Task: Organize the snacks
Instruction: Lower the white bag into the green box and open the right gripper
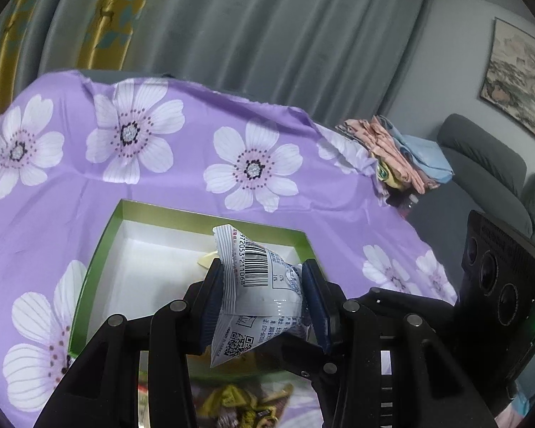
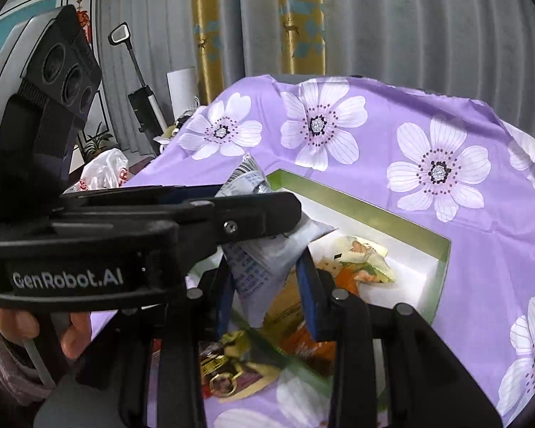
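left wrist view: the left tool [image 1: 264, 296] is clenched on a white snack packet [image 1: 256, 289] with a barcode and a qr code printed on it, a blue finger pad [image 1: 315, 299] pressing each side. the packet is held above the green-rimmed box [image 1: 100, 246], whose white floor is mostly bare here; a pale wrapper corner [image 1: 205, 260] peeks out just behind the left finger. the box sits on a desk under a purple cloth with white flowers [image 1: 182, 174]. loose yellow and dark snack wrappers [image 1: 239, 406] lie on the cloth at the near edge of the box, below the tool. folded pink and blue fabrics [image 1: 403, 157] are stacked at the far right corner, beside a grey sofa [image 1: 488, 178].

right wrist view: the right tool [image 2: 267, 296] has its blue fingers [image 2: 308, 296] spread, one on each side of the lower corner of the same packet [image 2: 264, 260]; i cannot tell whether they touch it. the left tool [image 2: 182, 214] crosses in from the left, gripping the packet higher up. inside the box [image 2: 442, 267] lie several colourful snack packs [image 2: 360, 264]. more wrappers [image 2: 228, 371] rest on the cloth just outside it.
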`<state>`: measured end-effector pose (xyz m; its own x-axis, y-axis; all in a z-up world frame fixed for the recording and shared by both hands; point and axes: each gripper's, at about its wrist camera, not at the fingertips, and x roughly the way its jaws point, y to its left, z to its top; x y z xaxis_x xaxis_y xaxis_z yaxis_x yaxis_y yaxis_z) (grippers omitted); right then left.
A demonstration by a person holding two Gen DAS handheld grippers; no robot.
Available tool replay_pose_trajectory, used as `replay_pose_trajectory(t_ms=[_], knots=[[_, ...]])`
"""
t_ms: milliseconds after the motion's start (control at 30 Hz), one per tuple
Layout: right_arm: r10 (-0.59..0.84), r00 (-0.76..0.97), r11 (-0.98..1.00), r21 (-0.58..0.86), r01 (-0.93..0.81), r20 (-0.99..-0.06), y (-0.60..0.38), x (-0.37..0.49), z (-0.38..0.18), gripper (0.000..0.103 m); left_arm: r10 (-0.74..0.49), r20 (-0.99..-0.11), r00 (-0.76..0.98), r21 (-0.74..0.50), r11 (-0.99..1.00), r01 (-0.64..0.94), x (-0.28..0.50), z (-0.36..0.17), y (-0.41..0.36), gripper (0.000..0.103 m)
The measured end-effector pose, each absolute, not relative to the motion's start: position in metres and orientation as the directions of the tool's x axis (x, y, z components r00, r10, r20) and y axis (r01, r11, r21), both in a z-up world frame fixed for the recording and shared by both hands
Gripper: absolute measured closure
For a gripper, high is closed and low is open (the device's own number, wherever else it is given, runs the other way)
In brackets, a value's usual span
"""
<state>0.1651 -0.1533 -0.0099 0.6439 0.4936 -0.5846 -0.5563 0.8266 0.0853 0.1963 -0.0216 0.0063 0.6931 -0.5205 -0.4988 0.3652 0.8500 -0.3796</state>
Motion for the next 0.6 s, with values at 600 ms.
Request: replay_pose_trajectory(t_ms=[600], knots=[[0.428,0.563,0.841,0.085,-0.534,-0.707,-0.124,0.206,-0.044,0.068,-0.503,-0.576,0.644,-0.433,0.856,0.281,0.234,-0.040,0.000,0.059]])
